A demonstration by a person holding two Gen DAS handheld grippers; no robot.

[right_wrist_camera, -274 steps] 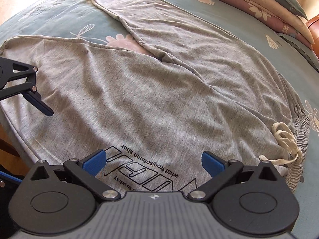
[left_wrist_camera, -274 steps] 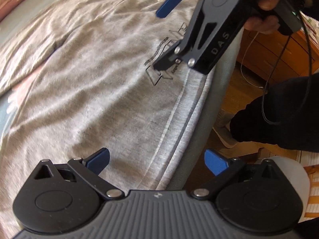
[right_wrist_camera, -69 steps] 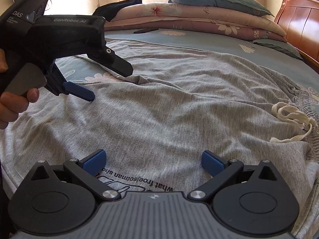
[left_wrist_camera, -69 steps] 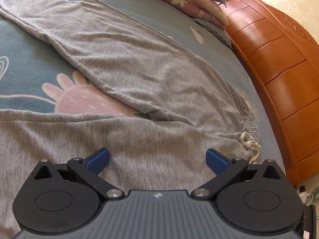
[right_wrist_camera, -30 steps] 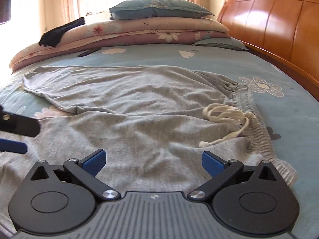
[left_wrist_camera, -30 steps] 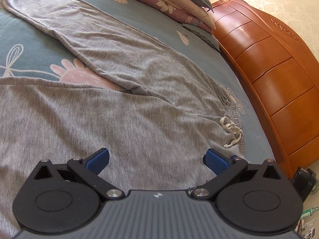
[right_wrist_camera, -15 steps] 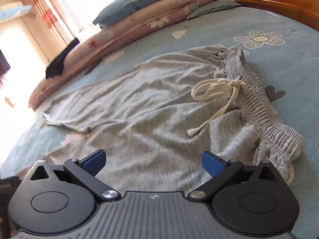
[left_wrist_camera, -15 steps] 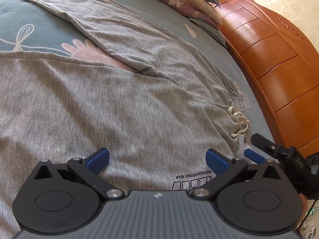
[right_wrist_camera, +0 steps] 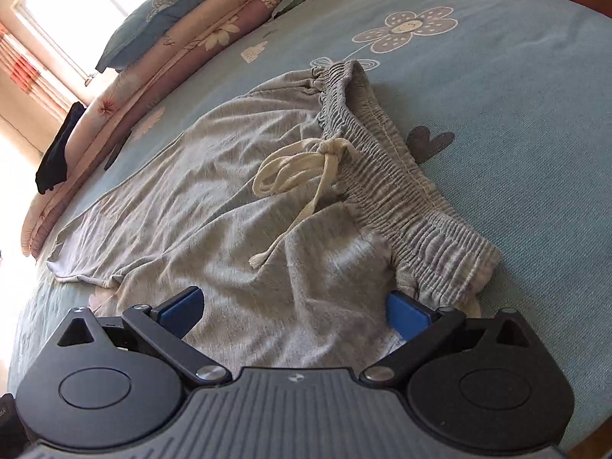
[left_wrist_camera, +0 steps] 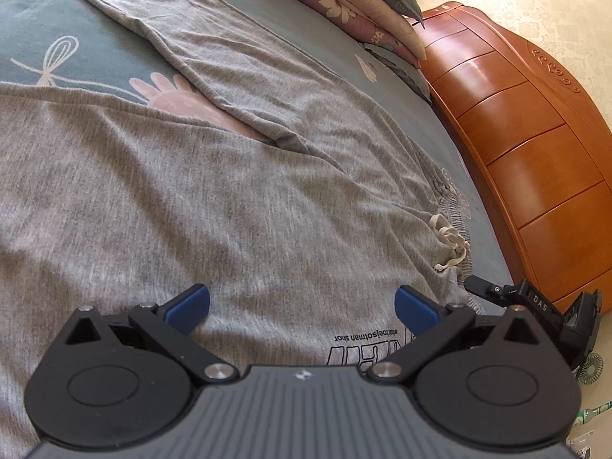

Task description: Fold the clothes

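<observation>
Grey trousers point(right_wrist_camera: 237, 191) lie spread flat on the bed point(right_wrist_camera: 516, 114), their waistband point(right_wrist_camera: 401, 191) near the bed's edge by the wooden headboard point(left_wrist_camera: 535, 145). The left gripper point(left_wrist_camera: 302, 306) and right gripper point(right_wrist_camera: 292, 311) hover over the cloth, fingers spread wide apart, gripping nothing.

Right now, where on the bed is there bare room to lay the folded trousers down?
The sheet is bare beyond the elastic waistband, around the printed flower. Another bare strip runs between the far trouser leg and the stacked pillows. The near side is crowded: the grey trousers cover it under both claws.
</observation>
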